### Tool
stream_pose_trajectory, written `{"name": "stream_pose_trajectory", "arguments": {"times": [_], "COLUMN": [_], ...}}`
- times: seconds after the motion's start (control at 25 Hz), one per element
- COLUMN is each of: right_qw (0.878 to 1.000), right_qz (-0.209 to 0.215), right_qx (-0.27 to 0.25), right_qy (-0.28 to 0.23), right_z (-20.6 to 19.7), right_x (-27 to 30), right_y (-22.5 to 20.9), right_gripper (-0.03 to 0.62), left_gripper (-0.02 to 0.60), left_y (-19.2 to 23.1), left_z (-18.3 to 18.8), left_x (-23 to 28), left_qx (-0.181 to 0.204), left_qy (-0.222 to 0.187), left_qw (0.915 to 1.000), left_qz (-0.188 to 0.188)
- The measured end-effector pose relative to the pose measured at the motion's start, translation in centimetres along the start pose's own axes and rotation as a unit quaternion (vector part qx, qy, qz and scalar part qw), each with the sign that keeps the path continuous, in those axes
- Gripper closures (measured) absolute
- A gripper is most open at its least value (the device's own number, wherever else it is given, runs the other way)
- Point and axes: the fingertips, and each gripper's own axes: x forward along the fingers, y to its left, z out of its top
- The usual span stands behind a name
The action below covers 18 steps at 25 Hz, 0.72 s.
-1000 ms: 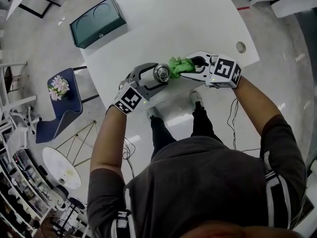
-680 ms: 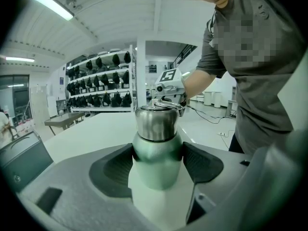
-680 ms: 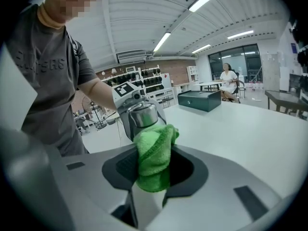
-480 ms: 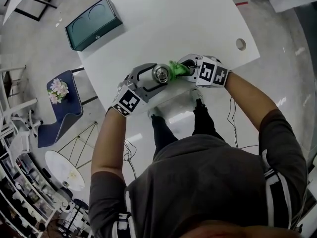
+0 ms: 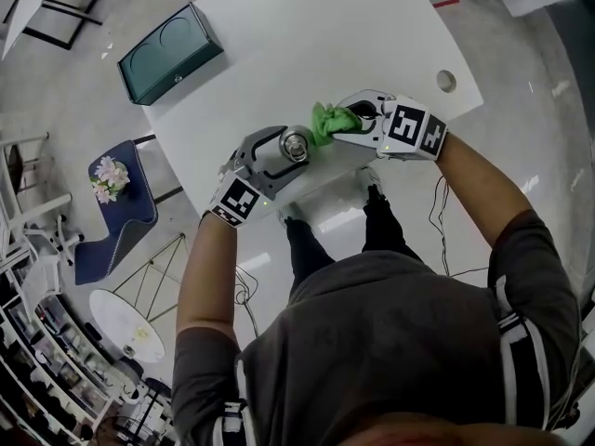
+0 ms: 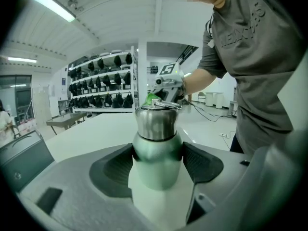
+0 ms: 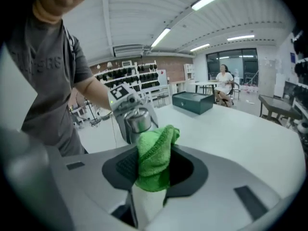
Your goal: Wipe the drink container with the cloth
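- The drink container (image 5: 297, 143), a steel bottle, is held at the near edge of the white table (image 5: 307, 35). Whether it rests on the table cannot be told.
- Its body is clamped between the jaws of the left gripper (image 5: 282, 152), with the capped neck left exposed.
- The green cloth (image 5: 327, 122) is pinched in the closed jaws of the right gripper (image 5: 361, 124), and its free end is bunched forward.
- Half a second earlier the cloth was pressed close against the cap. It is now drawn back to the bottle's far side, just beside the top.
- One stroke across the cap is therefore judged complete, and wiping is judged to be under way.
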Motion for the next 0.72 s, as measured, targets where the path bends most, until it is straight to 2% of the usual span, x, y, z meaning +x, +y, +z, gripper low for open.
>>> {"name": "stream_pose_trajectory", "arguments": {"times": [0.12, 0.2, 0.4, 0.56, 0.72], "right_qw": [1.0, 0.999, 0.997, 0.998, 0.995], "right_qz": [0.014, 0.034, 0.071, 0.067, 0.054], "right_qx": [-0.01, -0.023, -0.017, -0.018, -0.037], "right_qy": [-0.024, -0.02, -0.014, 0.015, 0.069], "right_z": [2.2, 2.4, 1.8, 0.5, -2.0], "right_x": [0.1, 1.2, 2.0, 3.1, 4.7], "right_y": [-0.4, -0.2, -0.5, -1.3, -1.9], "right_gripper": [0.47, 0.471, 0.474, 0.477, 0.479], "left_gripper": [0.262, 0.262, 0.262, 0.262, 0.262], "left_y": [0.0, 0.0, -0.1, -0.1, -0.2], "left_z": [-0.1, -0.1, 0.0, 0.1, 0.3], "left_x": [0.0, -0.1, 0.1, -0.1, 0.0], "left_qx": [0.001, -0.001, 0.0, -0.001, 0.0], "left_qy": [-0.001, -0.001, -0.004, -0.01, -0.016], "left_qw": [1.0, 1.0, 1.0, 0.9999, 0.9999], "left_qz": [0.002, 0.002, -0.001, -0.001, -0.003]}}
